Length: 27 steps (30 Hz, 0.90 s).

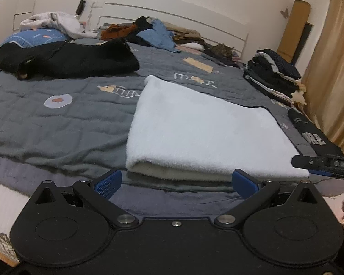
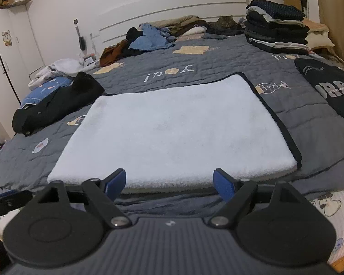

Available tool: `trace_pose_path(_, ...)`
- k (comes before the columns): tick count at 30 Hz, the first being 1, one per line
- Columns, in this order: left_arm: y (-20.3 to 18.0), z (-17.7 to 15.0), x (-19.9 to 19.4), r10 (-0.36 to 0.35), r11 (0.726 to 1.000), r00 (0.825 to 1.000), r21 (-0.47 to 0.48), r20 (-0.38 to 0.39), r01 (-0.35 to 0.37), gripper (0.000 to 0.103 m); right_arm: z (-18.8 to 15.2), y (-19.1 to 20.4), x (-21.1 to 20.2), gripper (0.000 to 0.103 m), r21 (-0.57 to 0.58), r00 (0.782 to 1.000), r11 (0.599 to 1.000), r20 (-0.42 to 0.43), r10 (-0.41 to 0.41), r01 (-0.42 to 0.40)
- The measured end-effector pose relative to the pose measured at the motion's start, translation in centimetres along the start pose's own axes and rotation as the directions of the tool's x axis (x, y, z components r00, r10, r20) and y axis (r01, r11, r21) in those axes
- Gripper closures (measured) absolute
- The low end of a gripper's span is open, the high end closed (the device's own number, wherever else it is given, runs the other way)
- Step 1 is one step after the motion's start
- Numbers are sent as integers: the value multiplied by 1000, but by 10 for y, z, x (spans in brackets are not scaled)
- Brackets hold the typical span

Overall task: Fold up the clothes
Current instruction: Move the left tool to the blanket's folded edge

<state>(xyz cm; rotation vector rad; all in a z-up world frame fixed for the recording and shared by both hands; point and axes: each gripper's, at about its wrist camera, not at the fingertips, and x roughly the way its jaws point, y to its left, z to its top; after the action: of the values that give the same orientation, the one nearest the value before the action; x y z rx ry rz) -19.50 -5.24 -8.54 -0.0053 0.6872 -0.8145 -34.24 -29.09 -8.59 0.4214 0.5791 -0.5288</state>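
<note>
Right wrist view: fleece (image 2: pixel 172 130) lies folded, stack (image 2: pixel 277 29) done, heap (image 2: pixel 146 36) unfolded; both grippers (image 2: pixel 169 181) (image 1: pixel 176 181) gape, empty.

The folded fleece blanket (image 2: pixel 172 133) is pale blue-white with a dark navy edge. The quilt (image 2: pixel 217 64) is grey with cream and white embroidered fish and letters. At right, a black sweatshirt (image 2: pixel 328 89) has white letters. Far away, a blue garment (image 2: pixel 149 39) and a brown tabby cat (image 2: pixel 227 24).

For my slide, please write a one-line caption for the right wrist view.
Open right gripper facing a folded pale blue fleece blanket on a grey quilted bedspread, folded dark clothes stacked behind.
</note>
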Motion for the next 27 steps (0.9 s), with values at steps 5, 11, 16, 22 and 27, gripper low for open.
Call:
trace_pose_path(5, -1, 1, -4, -13, 999, 1000, 36, 2, 13, 0, 3, -9, 6, 20, -4, 1000, 1000, -15, -2, 2)
trace_pose_path(11, 1, 6, -7, 14, 999, 1000, 39, -16, -13, 0, 6, -21, 2, 20, 35, 999, 999, -22, 33, -32)
trace_pose_path(16, -1, 13, -4, 4, 1000, 999, 9, -47, -4, 0, 9, -27, -4, 20, 53, 999, 998, -10, 36, -35)
trace_pose_path(22, -5, 13, 10, -39, 999, 998, 27, -50, 40, 0, 8, -31, -9, 19, 103, 1000, 994, 10, 29, -30)
trace_pose_path(27, 4, 12, 19, -45, 999, 998, -20, -42, 44, 0, 11, -31, -3, 19, 118, 999, 992, 17, 34, -35)
